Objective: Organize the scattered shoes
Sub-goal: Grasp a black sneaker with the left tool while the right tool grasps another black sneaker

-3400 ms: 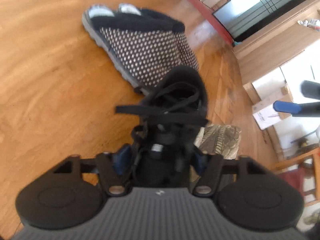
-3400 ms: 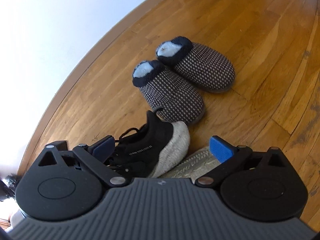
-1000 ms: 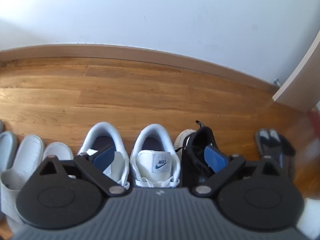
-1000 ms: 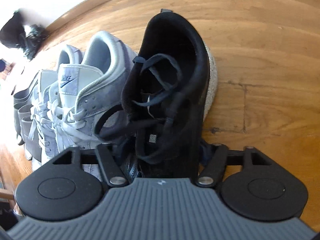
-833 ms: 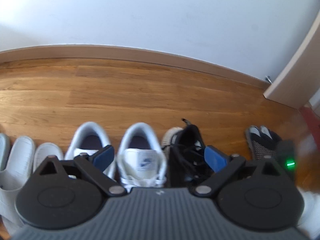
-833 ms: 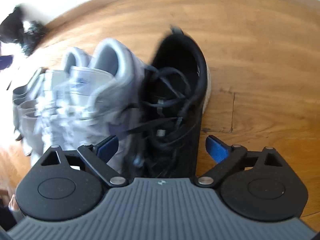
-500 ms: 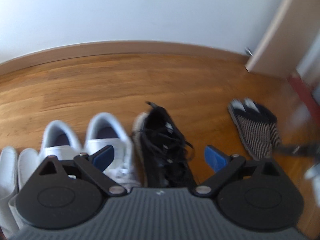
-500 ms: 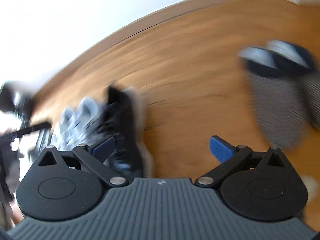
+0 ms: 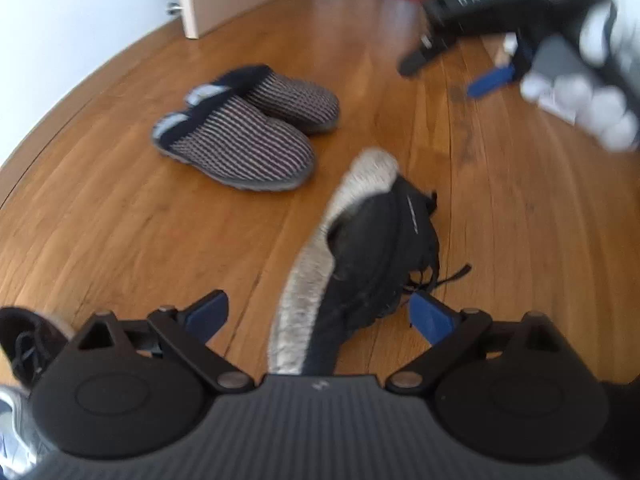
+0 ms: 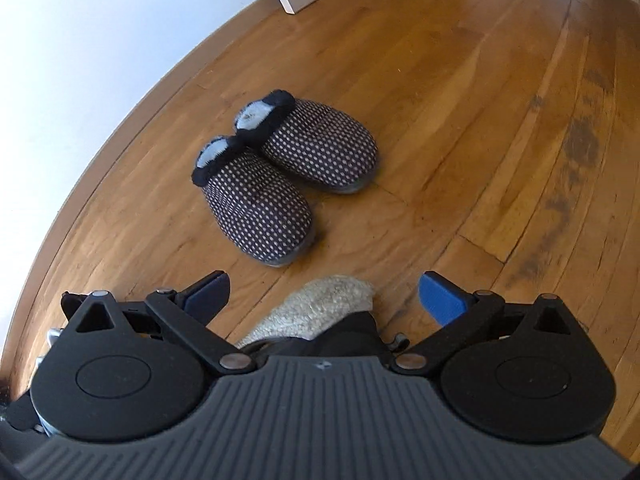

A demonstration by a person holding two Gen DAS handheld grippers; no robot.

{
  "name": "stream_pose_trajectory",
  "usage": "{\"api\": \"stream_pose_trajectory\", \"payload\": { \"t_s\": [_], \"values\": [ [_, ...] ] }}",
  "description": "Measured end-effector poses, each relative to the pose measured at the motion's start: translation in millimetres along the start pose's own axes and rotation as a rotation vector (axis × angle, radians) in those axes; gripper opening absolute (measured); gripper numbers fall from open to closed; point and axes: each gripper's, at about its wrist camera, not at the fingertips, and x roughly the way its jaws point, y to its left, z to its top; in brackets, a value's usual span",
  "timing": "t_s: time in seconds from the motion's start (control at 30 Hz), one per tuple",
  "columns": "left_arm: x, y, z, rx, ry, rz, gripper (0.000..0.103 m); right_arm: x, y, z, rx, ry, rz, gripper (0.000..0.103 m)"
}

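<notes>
Left wrist view shows us our left gripper (image 9: 318,314) with its jaws wide open and nothing held. A black sneaker (image 9: 372,248) lies on its side on the wooden floor (image 9: 120,220), its pale gray sole turned toward the left. Its near end sits between our two blue pads (image 9: 430,316), but we cannot tell if a pad touches it. Two dotted slippers (image 9: 248,136) sit side by side farther off, near the white wall (image 9: 60,20). Our right gripper (image 10: 324,294) is wide open too and holds nothing. From its camera, the sneaker's toe (image 10: 320,308) pokes up between the jaws, low and close, and the slippers (image 10: 288,176) rest just past it.
</notes>
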Motion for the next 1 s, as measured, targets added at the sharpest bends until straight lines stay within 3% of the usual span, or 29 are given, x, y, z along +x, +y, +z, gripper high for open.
{"api": "stream_pose_trajectory", "payload": {
  "t_s": [0.13,0.17,0.2,0.23,0.3,0.4,0.6,0.67,0.7,0.87,0.93,1.0],
  "values": [
    [25.8,11.8,-2.3,-0.024,0.054,-0.018,0.094,3.7,0.2,-1.0,-0.019,0.012,0.023,0.103],
    [34.3,17.4,-3.1,-0.045,0.073,-0.020,0.086,5.3,2.4,-1.4,-0.022,0.011,0.023,0.103],
    [38.5,20.5,-3.4,-0.063,0.083,-0.021,0.067,5.4,2.6,-0.6,-0.022,0.011,0.024,0.103],
    [40.9,23.5,-3.7,-0.080,0.089,-0.022,0.063,5.6,2.6,0.2,-0.020,0.012,0.024,0.103],
    [39.8,33.9,-5.2,-0.143,0.067,-0.039,0.044,6.4,1.2,1.5,-0.003,0.015,0.026,0.103],
    [32.8,54.0,-9.3,-0.268,0.019,-0.057,0.037,9.1,1.6,2.2,0.016,0.021,0.034,0.103],
    [24.2,105.7,-34.6,-0.666,-0.003,-0.146,0.036,8.9,8.4,1.8,0.023,0.016,0.056,0.103],
    [28.5,125.0,-54.3,-0.885,0.038,-0.226,0.037,11.3,12.7,-2.1,0.035,0.028,0.071,0.103],
    [28.0,127.4,-59.9,-0.933,0.047,-0.253,0.038,13.4,14.7,-4.0,0.040,0.043,0.082,0.103],
    [21.2,123.2,-69.7,-1.000,0.058,-0.286,0.050,28.3,29.0,-17.6,0.041,0.120,0.118,0.103],
    [20.0,124.9,-71.8,-1.019,0.044,-0.275,0.049,40.6,35.2,-26.8,0.055,0.164,0.137,0.103],
    [18.6,128.1,-72.7,-1.016,0.020,-0.239,0.040,56.5,35.1,-36.4,0.099,0.217,0.139,0.103]
  ]
}}
